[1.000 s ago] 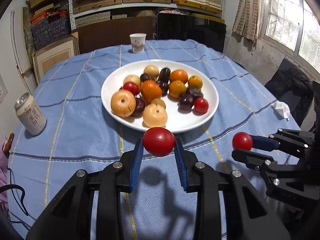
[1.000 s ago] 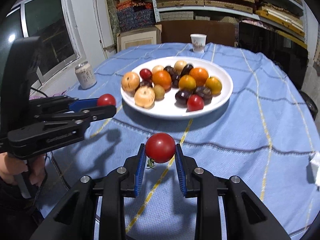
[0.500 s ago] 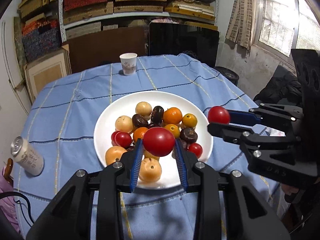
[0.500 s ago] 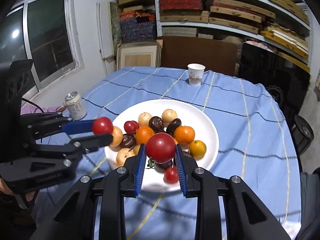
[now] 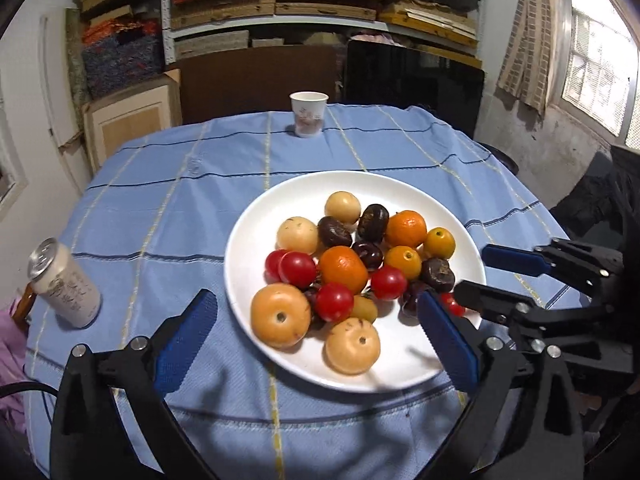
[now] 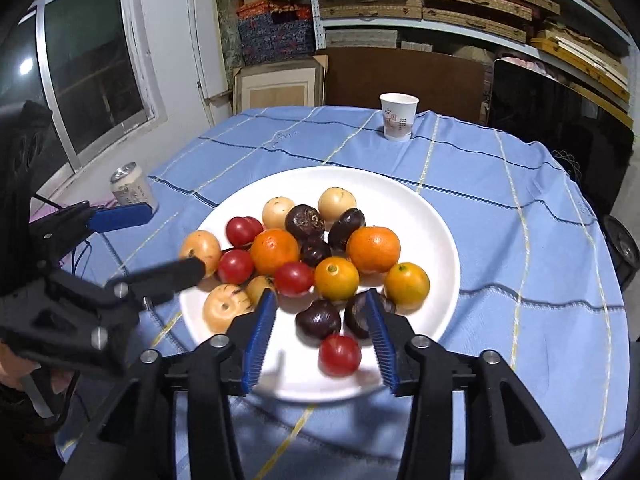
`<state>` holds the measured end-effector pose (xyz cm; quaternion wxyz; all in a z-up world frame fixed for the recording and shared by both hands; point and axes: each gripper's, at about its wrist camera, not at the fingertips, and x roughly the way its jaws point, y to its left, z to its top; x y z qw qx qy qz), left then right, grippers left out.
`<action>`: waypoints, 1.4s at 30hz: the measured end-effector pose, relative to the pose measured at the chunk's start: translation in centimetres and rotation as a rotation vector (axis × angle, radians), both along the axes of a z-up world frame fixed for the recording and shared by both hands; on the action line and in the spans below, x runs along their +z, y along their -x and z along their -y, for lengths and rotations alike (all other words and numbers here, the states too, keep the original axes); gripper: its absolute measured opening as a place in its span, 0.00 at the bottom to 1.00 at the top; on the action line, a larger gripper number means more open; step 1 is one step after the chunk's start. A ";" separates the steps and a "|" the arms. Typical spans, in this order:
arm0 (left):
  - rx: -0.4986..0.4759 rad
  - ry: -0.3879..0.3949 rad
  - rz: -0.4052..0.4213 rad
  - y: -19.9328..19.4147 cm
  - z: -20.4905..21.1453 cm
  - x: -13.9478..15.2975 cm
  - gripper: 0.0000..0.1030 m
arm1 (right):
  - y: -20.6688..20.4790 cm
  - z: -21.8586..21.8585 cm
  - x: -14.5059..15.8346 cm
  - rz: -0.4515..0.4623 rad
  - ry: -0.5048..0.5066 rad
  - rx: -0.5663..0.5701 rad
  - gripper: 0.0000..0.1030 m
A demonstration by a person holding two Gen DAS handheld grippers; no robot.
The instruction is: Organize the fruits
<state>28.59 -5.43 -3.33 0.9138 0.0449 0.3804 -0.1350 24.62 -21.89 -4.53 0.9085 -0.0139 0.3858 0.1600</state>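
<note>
Left gripper (image 5: pixel 316 324): we find it released; its jaws have just been opening and now stand wide apart over the near-left rim of the plate, with nothing pressed between the blue pads.
Right gripper (image 6: pixel 322 338): we find it released as well; its jaws have just been opening, and a red tomato (image 6: pixel 340 355) sits in the gap on the plate floor, apart from both pads and slightly blurred.
Plate (image 6: pixel 432 216): we see a white round dish on the blue checked tablecloth (image 6: pixel 500 208), holding all the fruit.
Near fruit: we note two pale tan apples (image 5: pixel 281 316) at the near-left of the pile and two dark plums (image 6: pixel 318 319) just beyond the right gripper's tips.
Middle fruit: we count several red tomatoes (image 5: pixel 297 269) mixed with oranges (image 5: pixel 343 268) and small yellow-orange citrus (image 6: pixel 336 278), most touching one another.
Far fruit: we see two more pale round fruits (image 5: pixel 342 207) and dark plums at the far side of the pile.
Can (image 5: pixel 64 283): we place it upright on the cloth, well to the left of the plate.
Paper cup (image 5: pixel 308 114): we place it upright at the far edge of the table.
Shelves (image 5: pixel 320 0): we see stacked boxes behind the table.
</note>
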 end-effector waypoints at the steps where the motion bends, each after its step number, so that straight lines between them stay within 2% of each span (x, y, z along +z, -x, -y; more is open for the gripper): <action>1: 0.023 -0.006 0.003 0.7 -0.3 0.3 0.95 | 0.6 0.1 0.2 0.010 -0.002 -0.007 0.67; 2: 0.045 -0.010 -0.002 1.4 -0.5 0.4 0.95 | 1.4 0.1 0.5 0.026 -0.004 -0.017 0.73; 5: 0.080 0.006 0.010 3.6 -1.5 1.4 0.95 | 4.8 -0.3 1.9 0.079 -0.014 -0.025 0.81; 10: 0.112 0.034 0.073 8.6 -3.2 3.5 0.95 | 10.1 -0.2 3.9 0.130 -0.030 -0.067 0.90; 15: 0.136 0.023 0.113 13.9 -4.2 5.2 0.95 | 14.6 0.1 4.5 0.123 -0.058 -0.105 0.93; 24: 0.175 -0.017 0.152 22.0 -5.2 5.8 0.95 | 21.5 0.0 4.5 0.111 -0.097 -0.185 0.96; 32: 0.166 -0.007 0.180 26.1 -5.9 6.9 0.95 | 25.7 -0.6 5.8 0.156 -0.068 -0.208 0.96; 42: 0.189 -0.024 0.211 28.1 -6.4 7.7 0.95 | 27.3 -1.3 6.8 0.191 -0.043 -0.212 0.96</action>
